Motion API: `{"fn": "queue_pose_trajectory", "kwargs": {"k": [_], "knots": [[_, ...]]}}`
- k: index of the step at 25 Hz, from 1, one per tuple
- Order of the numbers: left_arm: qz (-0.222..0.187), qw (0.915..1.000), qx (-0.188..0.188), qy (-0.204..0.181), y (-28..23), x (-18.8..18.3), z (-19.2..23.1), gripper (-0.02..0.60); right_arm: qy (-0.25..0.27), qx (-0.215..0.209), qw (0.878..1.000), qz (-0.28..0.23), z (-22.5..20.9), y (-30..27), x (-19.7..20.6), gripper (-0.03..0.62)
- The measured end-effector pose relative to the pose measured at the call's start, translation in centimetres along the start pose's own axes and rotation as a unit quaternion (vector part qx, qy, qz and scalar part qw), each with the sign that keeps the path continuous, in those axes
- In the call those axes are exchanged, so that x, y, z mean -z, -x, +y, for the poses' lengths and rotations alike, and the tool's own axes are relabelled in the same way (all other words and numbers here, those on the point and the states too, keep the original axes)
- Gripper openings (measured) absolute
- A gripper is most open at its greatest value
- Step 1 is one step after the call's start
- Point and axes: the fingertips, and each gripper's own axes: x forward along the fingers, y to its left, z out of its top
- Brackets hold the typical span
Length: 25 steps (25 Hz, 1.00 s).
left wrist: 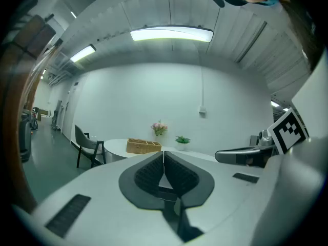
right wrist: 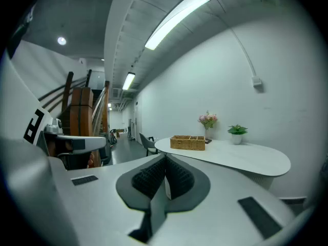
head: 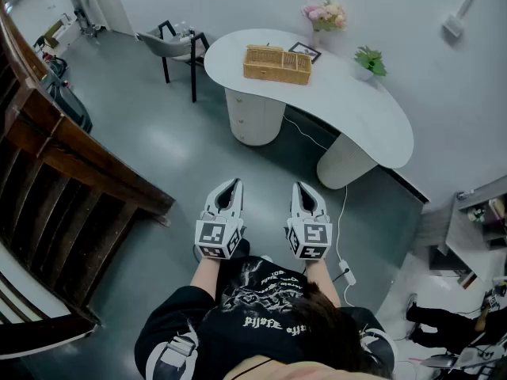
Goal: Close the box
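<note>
A woven wicker box [head: 277, 64] stands on the far left part of the white curved table [head: 372, 121]; it also shows small in the left gripper view as the box [left wrist: 143, 146] and in the right gripper view as the box [right wrist: 188, 142]. Its top looks open, with dividers inside. My left gripper [head: 230, 187] and right gripper [head: 304, 190] are held side by side close to my body, well short of the table, both pointing toward it. Both are shut with nothing between the jaws; the left gripper [left wrist: 163, 155] and right gripper [right wrist: 165, 160] show their pads pressed together.
A pink flower bunch [head: 324, 13], a small green plant [head: 369, 60] and a dark picture frame [head: 305, 51] share the table. A grey chair [head: 176, 47] stands left of it. A wooden stair railing [head: 71, 165] runs along my left. A white cable [head: 342, 236] lies on the floor.
</note>
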Motion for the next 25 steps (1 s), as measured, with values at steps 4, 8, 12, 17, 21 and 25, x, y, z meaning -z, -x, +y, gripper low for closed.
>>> {"fn": "queue_pose_trajectory", "kwargs": {"k": [4, 8, 12, 17, 21, 25], "knots": [[0.004, 1.0000, 0.000, 0.000, -0.7, 0.2, 0.6, 0.025, -0.001, 0.004, 1.000, 0.003, -0.4, -1.0, 0.1, 0.023], [0.004, 1.0000, 0.001, 0.002, -1.7, -0.1, 1.7, 0.025, -0.013, 0.009, 1.000, 0.002, -0.5, -2.1, -0.1, 0.023], [0.001, 1.0000, 0.004, 0.005, -3.0, -0.5, 3.1, 0.025, -0.039, 0.018, 0.999, -0.006, -0.8, -3.5, -0.5, 0.024], [0.002, 0.9999, 0.014, 0.010, -5.1, -0.6, 5.1, 0.025, -0.048, 0.039, 0.998, -0.006, -1.5, -5.9, -0.8, 0.023], [-0.003, 0.9995, 0.032, -0.001, -7.8, -1.4, 7.0, 0.025, -0.051, 0.037, 0.998, -0.018, -1.7, -9.0, -1.9, 0.023], [-0.012, 0.9987, 0.046, -0.015, -11.0, -3.2, 9.5, 0.025, -0.046, 0.048, 0.997, -0.029, -1.9, -12.6, -3.7, 0.023]]}}
